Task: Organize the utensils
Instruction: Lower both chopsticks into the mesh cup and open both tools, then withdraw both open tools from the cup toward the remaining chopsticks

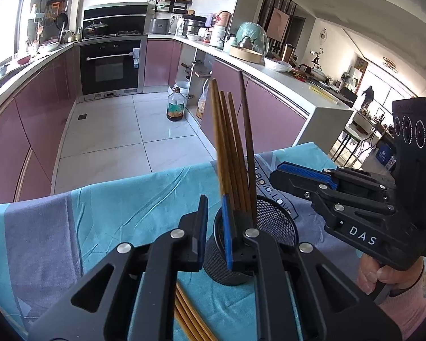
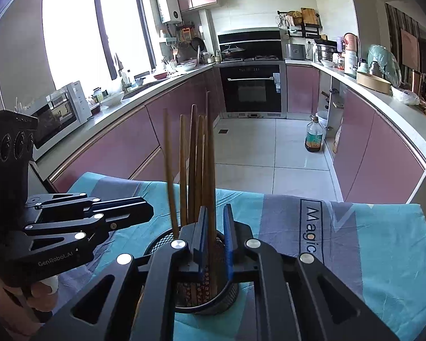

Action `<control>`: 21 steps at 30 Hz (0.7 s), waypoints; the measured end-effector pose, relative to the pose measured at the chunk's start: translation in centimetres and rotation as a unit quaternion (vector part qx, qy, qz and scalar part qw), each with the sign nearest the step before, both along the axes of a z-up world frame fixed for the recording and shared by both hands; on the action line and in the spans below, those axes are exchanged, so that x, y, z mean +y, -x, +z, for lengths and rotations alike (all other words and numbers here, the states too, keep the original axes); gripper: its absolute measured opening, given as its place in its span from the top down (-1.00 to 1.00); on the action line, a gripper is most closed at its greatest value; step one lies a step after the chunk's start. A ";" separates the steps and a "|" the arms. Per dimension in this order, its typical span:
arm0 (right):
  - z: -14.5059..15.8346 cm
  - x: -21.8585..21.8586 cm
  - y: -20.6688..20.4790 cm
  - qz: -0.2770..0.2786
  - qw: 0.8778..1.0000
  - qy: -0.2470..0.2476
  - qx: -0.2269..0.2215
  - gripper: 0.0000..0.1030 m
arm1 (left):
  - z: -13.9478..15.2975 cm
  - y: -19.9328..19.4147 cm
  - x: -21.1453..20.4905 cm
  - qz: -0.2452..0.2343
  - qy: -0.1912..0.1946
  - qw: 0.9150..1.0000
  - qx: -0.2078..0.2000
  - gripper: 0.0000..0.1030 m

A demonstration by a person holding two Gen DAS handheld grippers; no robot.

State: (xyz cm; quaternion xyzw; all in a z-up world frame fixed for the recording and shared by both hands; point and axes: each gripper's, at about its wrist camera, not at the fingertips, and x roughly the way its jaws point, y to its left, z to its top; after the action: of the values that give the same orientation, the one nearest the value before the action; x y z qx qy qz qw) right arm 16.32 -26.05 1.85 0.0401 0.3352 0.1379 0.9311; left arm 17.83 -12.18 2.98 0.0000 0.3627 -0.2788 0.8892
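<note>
A black mesh holder (image 1: 272, 221) stands on the cloth-covered table (image 1: 113, 213) with several brown chopsticks (image 1: 230, 153) upright in it. My left gripper (image 1: 214, 230) is open just left of the holder's rim, its right pad beside the sticks. More chopsticks (image 1: 190, 318) lie on the cloth under it. In the right wrist view the holder (image 2: 213, 301) sits just below my right gripper (image 2: 215, 238), which is open with a chopstick (image 2: 211, 193) standing between its pads. The right gripper (image 1: 281, 176) also shows in the left wrist view, the left gripper (image 2: 144, 211) in the right wrist view.
The table cloth (image 2: 369, 241) is teal and grey with printed lettering. Beyond the table's far edge is tiled kitchen floor (image 1: 113, 130) with an oil bottle (image 1: 175, 105). Pink cabinets (image 2: 369, 147) and an oven (image 2: 251, 88) line the walls.
</note>
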 end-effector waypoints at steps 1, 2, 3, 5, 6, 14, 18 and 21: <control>0.0 0.0 0.1 0.000 1.000 -0.001 -0.002 0.74 | -0.1 0.2 0.1 0.003 -0.002 1.000 -0.004 0.80; -0.1 0.0 0.3 0.000 1.000 -0.001 -0.004 0.74 | -0.1 0.4 0.3 0.005 -0.003 1.000 -0.006 0.80; -0.1 0.0 0.5 0.001 1.000 -0.001 -0.004 0.73 | -0.2 0.6 0.5 0.008 -0.003 1.000 -0.008 0.80; -0.2 0.0 0.9 0.002 1.000 -0.001 -0.007 0.68 | -0.3 1.1 1.0 0.015 0.000 1.000 -0.013 0.76; -0.2 0.1 1.1 0.003 1.000 -0.001 -0.009 0.66 | -0.2 1.4 1.3 0.019 0.000 1.000 -0.017 0.75; -0.3 1.0 3.5 0.012 0.999 -0.006 -0.029 0.36 | 0.1 4.0 3.4 0.051 -0.005 0.997 -0.053 0.33; -0.2 1.9 4.8 0.024 0.999 0.000 -0.039 0.27 | 0.2 5.2 4.1 0.064 -0.014 0.995 -0.068 0.15; -0.2 2.5 5.7 0.032 0.998 0.004 -0.047 0.17 | -0.1 6.0 4.6 0.072 -0.018 0.995 -0.072 0.05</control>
State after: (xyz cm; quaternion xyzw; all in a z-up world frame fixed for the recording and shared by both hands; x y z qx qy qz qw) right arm 10.64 -23.56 1.61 0.0193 0.2931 0.1677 0.9411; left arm 11.85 -7.56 2.89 0.0100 0.3015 -0.2067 0.9307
